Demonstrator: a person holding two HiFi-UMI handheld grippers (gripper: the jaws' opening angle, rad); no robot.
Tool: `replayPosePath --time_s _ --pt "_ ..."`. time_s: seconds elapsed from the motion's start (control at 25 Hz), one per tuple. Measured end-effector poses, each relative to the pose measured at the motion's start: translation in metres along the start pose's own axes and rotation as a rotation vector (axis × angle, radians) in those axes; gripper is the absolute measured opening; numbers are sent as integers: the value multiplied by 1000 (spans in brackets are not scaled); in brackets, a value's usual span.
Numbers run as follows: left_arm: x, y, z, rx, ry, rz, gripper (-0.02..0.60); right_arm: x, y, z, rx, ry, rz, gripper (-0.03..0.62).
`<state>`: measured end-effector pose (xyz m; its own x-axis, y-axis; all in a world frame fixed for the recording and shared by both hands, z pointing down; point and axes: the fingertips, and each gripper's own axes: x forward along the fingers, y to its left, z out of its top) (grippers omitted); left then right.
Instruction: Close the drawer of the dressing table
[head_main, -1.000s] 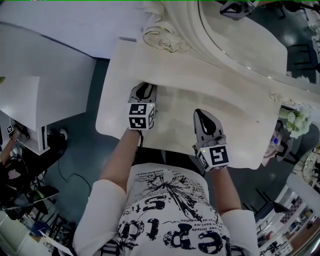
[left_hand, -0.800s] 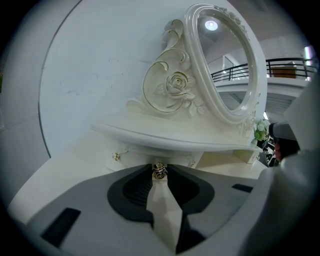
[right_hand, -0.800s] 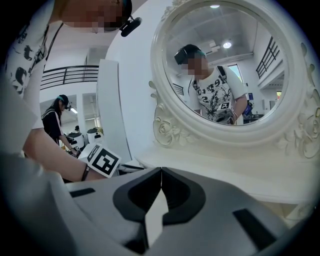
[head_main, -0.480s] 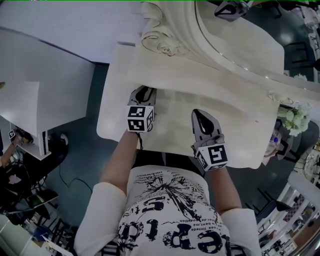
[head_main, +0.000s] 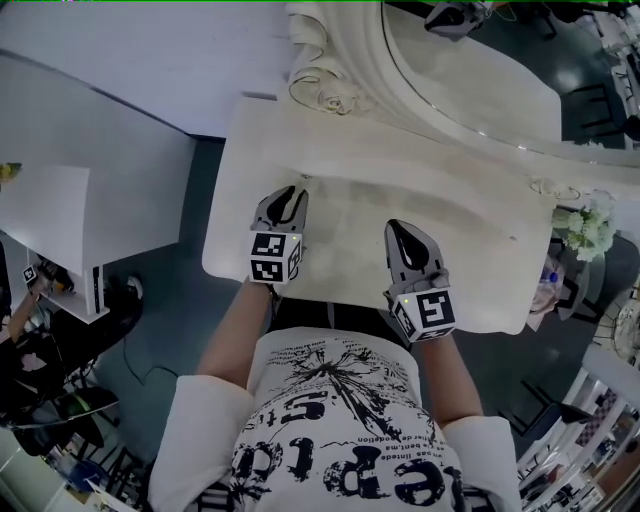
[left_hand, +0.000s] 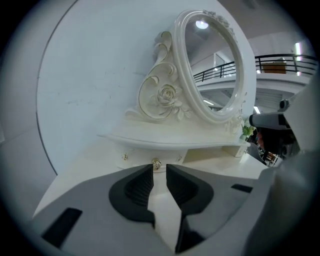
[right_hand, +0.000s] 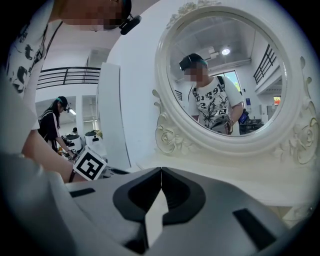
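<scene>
**Left gripper lines up on the small drawer under the mirror**

The step in hand looks like the approach for the push. The drawer (left_hand: 142, 160) sits low in the middle of the left gripper view, tucked under the narrow shelf (left_hand: 165, 141) that carries the oval mirror (left_hand: 215, 65). Its gold knob (left_hand: 156, 164) shows just above the jaw tips. From this angle I cannot tell how far the drawer front stands out.

To do it well, I would bring the tips square onto the front, at the knob or just beside it. The push should then go straight in toward the mirror base, slow and even, so the drawer does not skew or jam. Pushing to one side of the front would likely twist it. The knob could also slip into the gap between the jaws and catch.

The left gripper (left_hand: 159, 172) is released. Its jaws stand a narrow slot apart with nothing between them, and they touch neither knob nor drawer. It hangs over the left half of the dressing table (head_main: 450, 220) in the head view.

The right gripper (head_main: 398, 228) is clenched on nothing, its jaws meeting edge to edge. It hovers over the tabletop at centre right, well apart from the drawer.
</scene>
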<state>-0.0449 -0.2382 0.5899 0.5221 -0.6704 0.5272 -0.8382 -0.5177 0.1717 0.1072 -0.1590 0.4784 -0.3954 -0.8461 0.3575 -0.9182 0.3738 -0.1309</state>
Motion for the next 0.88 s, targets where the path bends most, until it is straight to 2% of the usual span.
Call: replayPosePath --time_s 0.08,0.32,0.6,0.88 --pt "-14 -6 13 18 -42 -13 56 -4 1 7 -1 -25 -15 17" --pt "-58 -39 55 44 -146 -73 23 -26 3 28 -11 -79 -39 17" --pt "-96 -106 125 137 -300 -244 21 -59 0 60 -50 -157 -31 17" --pt "-117 -136 166 227 -365 -260 21 -80 -12 89 -88 -221 -58 17"
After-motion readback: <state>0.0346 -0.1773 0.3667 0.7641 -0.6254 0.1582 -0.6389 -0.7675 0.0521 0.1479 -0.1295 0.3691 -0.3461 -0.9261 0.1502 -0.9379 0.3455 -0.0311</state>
